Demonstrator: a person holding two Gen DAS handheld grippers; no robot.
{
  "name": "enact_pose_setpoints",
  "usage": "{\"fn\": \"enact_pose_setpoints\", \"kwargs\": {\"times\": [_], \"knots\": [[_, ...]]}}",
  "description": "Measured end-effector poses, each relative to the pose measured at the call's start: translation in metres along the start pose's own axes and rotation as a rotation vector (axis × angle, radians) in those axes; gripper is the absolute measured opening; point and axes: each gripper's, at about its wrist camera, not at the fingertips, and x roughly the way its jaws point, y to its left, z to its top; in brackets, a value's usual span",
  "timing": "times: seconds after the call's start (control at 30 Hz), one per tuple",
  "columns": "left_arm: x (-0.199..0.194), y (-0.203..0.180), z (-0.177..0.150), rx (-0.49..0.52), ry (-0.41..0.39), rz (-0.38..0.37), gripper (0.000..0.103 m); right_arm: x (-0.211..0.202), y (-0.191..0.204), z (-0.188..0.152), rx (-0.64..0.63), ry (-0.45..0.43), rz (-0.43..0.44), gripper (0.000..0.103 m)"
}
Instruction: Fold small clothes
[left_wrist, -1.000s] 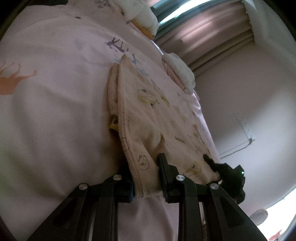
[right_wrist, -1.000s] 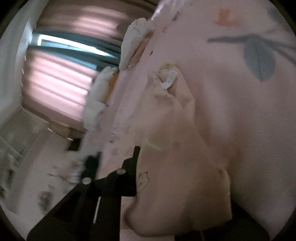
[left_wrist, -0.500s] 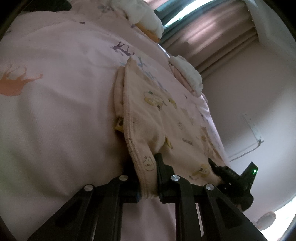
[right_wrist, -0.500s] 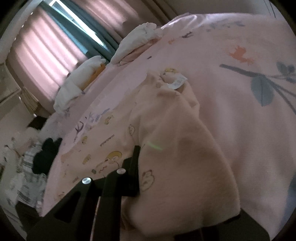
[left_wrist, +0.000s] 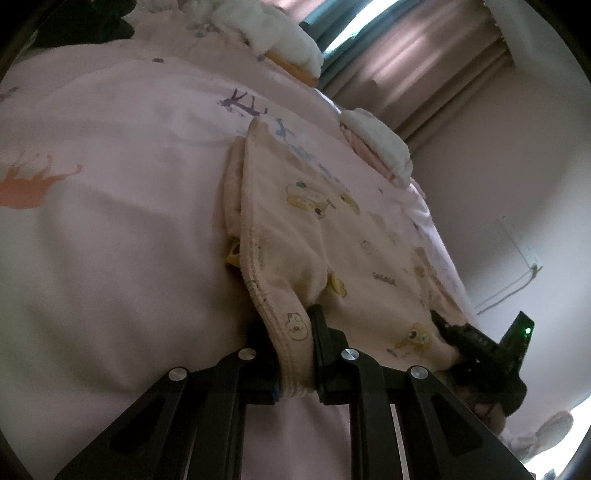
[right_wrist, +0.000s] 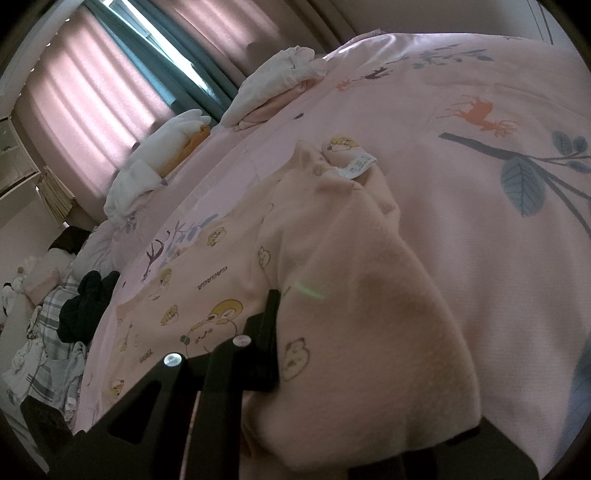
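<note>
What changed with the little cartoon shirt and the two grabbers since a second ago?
The left gripper has just closed tighter on the hem of the little garment; a second ago its fingers stood wider around that edge. The right gripper rolled, so the curtains swung upright in its view. Unchanged: the right one grips its edge, and the garment lies on the pink bedspread.

Count from my two wrist cameras

I see one small printed garment (left_wrist: 314, 236) on one pink bedspread (left_wrist: 110, 221), and two grippers: the left gripper (left_wrist: 295, 354) and the right gripper (left_wrist: 476, 343). I count two white bundles of cloth (right_wrist: 280, 77) (right_wrist: 155, 162) at the far edge of the bed, one dark clump of fabric (right_wrist: 86, 302) (I can't tell what it is), and one white label (right_wrist: 360, 164) on the garment.
</note>
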Motion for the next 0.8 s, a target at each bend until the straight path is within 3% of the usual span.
{"fn": "enact_pose_setpoints", "kwargs": {"times": [0.47,0.6,0.7,0.8], "knots": [[0.007,-0.015,0.003,-0.029,0.003,0.140,0.016,-0.002,0.003,0.006,0.009,0.014,-0.028,0.011],[0.006,-0.010,0.007,-0.066,0.029,0.122,0.016,-0.013,0.012,0.012,0.085,0.014,0.009,0.013],[0.006,-0.007,0.010,-0.090,0.050,0.097,0.016,-0.024,0.031,0.019,0.026,-0.009,-0.005,0.013],[0.006,0.001,0.012,-0.148,0.065,0.059,0.016,-0.034,0.052,0.025,0.002,-0.034,0.050,0.012]]}}
